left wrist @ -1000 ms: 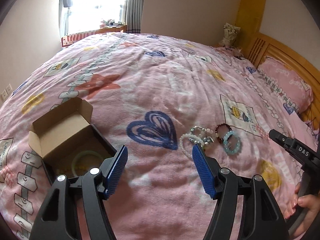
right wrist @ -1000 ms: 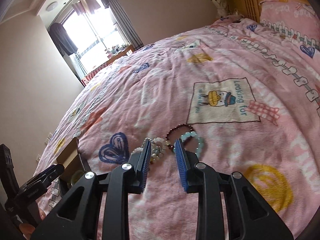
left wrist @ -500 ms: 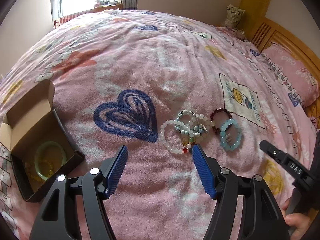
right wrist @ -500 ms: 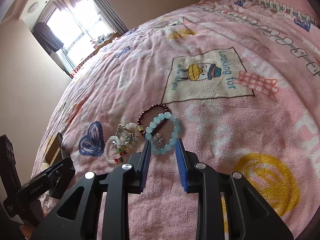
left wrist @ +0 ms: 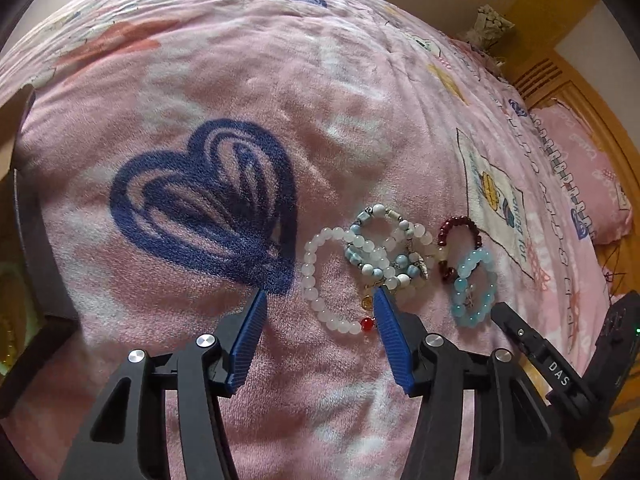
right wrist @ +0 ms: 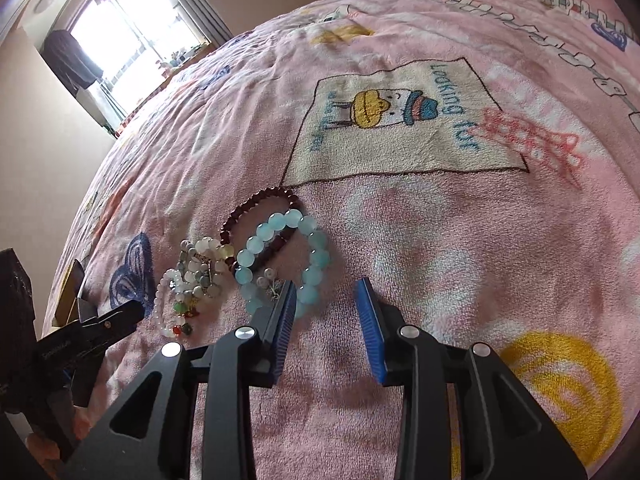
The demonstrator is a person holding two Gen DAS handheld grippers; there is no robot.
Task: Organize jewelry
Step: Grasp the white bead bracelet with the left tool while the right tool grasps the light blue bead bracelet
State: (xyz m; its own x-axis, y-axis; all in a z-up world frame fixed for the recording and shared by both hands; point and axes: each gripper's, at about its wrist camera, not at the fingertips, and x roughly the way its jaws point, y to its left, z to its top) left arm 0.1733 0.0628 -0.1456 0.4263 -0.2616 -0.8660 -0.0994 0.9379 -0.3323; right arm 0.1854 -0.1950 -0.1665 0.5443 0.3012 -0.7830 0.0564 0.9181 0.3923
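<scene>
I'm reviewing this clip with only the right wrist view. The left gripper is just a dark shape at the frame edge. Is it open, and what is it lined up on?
Observer: It is open. The left gripper has its fingers spread wide.
Operator: Around which bracelet?
Observer: The white bead bracelet lies between them, and its red bead is right against the right finger.
Operator: Anything in the box?
Observer: The cardboard box shows only a dark wall at the frame edge. Something pale green lies inside, too blurred to name.
</scene>
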